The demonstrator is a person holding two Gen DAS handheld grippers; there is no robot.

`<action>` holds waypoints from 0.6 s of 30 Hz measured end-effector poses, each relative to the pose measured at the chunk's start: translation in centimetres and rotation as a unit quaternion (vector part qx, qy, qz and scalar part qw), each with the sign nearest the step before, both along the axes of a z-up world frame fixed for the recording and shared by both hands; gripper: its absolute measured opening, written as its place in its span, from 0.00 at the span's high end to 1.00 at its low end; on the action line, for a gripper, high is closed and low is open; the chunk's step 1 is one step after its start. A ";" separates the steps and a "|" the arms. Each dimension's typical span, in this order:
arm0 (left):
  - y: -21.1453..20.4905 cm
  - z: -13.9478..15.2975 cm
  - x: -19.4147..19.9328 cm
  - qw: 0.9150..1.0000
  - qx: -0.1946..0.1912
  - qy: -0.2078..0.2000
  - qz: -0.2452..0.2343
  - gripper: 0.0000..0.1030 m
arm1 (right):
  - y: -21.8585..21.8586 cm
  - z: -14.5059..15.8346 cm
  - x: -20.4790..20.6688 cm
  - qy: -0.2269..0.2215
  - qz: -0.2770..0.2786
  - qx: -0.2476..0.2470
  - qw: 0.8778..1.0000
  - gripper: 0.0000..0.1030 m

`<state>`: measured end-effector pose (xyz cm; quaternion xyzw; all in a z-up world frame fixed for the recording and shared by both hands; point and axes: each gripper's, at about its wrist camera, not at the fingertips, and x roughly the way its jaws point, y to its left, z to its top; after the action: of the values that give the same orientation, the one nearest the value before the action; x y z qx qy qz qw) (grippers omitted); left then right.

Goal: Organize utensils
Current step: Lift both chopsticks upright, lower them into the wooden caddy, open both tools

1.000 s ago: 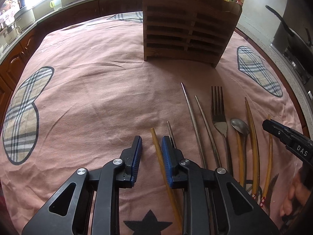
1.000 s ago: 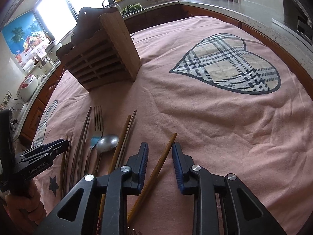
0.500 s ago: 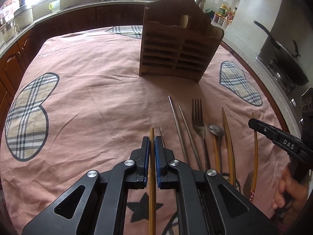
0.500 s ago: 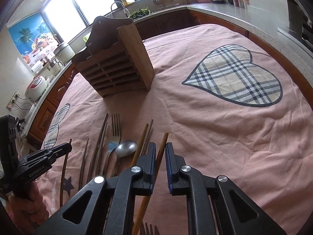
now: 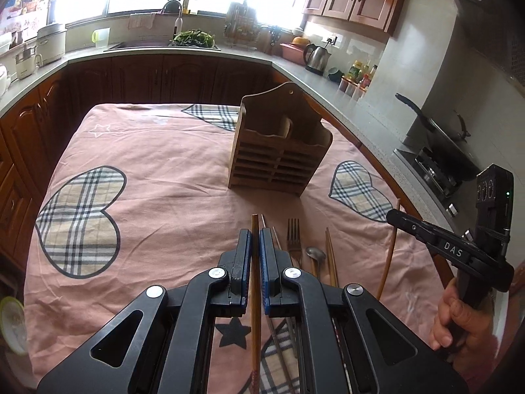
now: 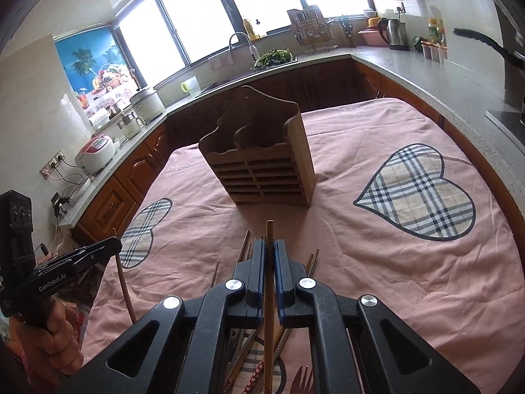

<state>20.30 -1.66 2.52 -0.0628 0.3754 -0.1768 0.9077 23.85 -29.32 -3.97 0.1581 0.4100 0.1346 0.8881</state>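
Observation:
My left gripper is shut on a wooden chopstick and holds it above the pink cloth. My right gripper is shut on another wooden chopstick, also lifted. Each gripper shows in the other's view, the right one with its chopstick hanging down, the left one likewise. The slatted wooden utensil holder stands upright ahead, also seen in the right wrist view. A fork, a spoon, metal chopsticks and a wooden chopstick lie on the cloth.
The pink tablecloth with plaid hearts covers the table. Dark wood kitchen counters surround it, with a sink, a kettle, rice cookers and a wok on the stove at the right.
Both grippers closed on a wooden chopstick each, then rose from the cloth. The views now tilt up and the holder looks farther off.

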 end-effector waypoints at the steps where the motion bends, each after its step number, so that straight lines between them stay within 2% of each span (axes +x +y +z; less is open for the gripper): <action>1: 0.1 0.3 -0.2 1.000 -0.002 -0.004 0.000 0.95 | 0.0 0.3 -0.1 -0.003 0.001 0.000 1.000 0.95; 11: 0.8 2.9 -0.9 0.999 -0.020 -0.047 0.005 0.95 | -0.3 3.3 -0.4 -0.044 -0.007 0.002 0.999 0.95; 18: 1.0 6.2 0.7 0.993 -0.042 -0.104 0.024 0.96 | -1.3 6.5 1.7 -0.104 -0.037 0.013 0.994 0.95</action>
<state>21.01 -0.65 8.76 -0.0907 0.2696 -0.1761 0.9424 25.50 -30.64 2.52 0.1693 0.3079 0.1228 0.9281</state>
